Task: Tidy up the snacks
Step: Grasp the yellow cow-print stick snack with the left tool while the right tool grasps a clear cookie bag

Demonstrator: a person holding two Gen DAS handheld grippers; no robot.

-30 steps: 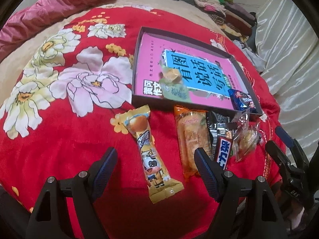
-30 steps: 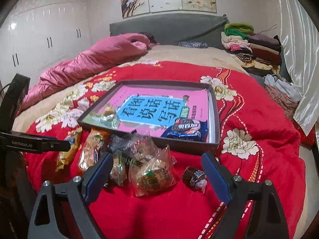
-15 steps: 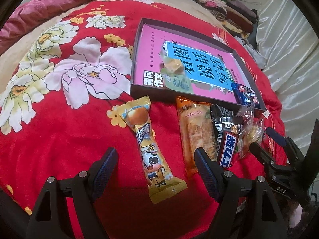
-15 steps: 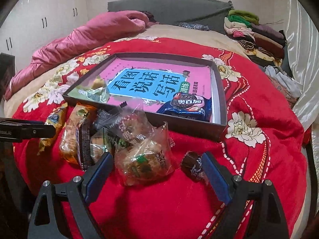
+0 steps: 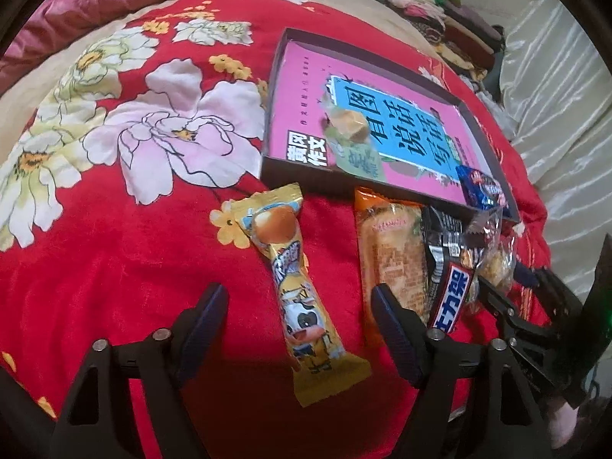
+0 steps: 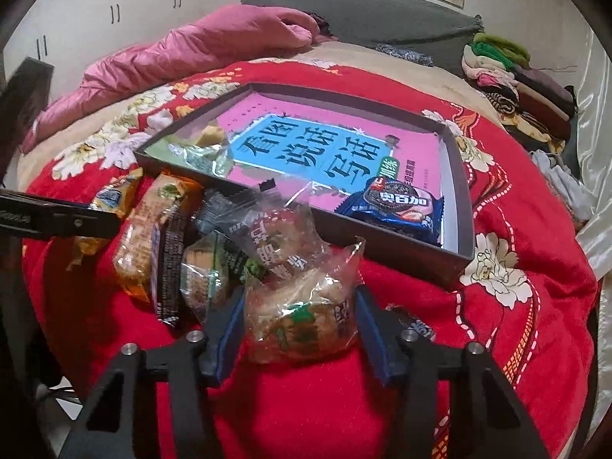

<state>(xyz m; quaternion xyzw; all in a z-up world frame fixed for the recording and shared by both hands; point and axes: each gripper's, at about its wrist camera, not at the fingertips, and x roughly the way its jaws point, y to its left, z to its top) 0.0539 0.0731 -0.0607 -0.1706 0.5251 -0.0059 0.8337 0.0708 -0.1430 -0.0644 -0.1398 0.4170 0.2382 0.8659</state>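
Right fingers [image 6: 298, 325]: apart, straddling the clear-wrapped pastry [image 6: 302, 321], pads close to its sides; I judge a pickup is next.
Left fingers [image 5: 298, 321]: apart, empty, the yellow cow bar [image 5: 294, 279] lying between them on the bed [image 5: 114, 248].
Tray [image 6: 457, 191]: ahead of both, already holding the blue cookie pack [image 6: 397, 206], so it seems the destination.

In the right wrist view, the dark round sweet [image 6: 417, 329] at lower right is mostly hidden behind the right gripper [image 6: 298, 329]; its print cannot be read. The yellow snack bar [image 6: 111, 199] at centre left is partly covered by the left gripper [image 6: 57, 222]. In the left wrist view, the clear snack bag [image 5: 493, 256] is blurred, and its contents cannot be identified. The stacked clothes [image 5: 443, 26] are cut off by the frame's upper right edge.
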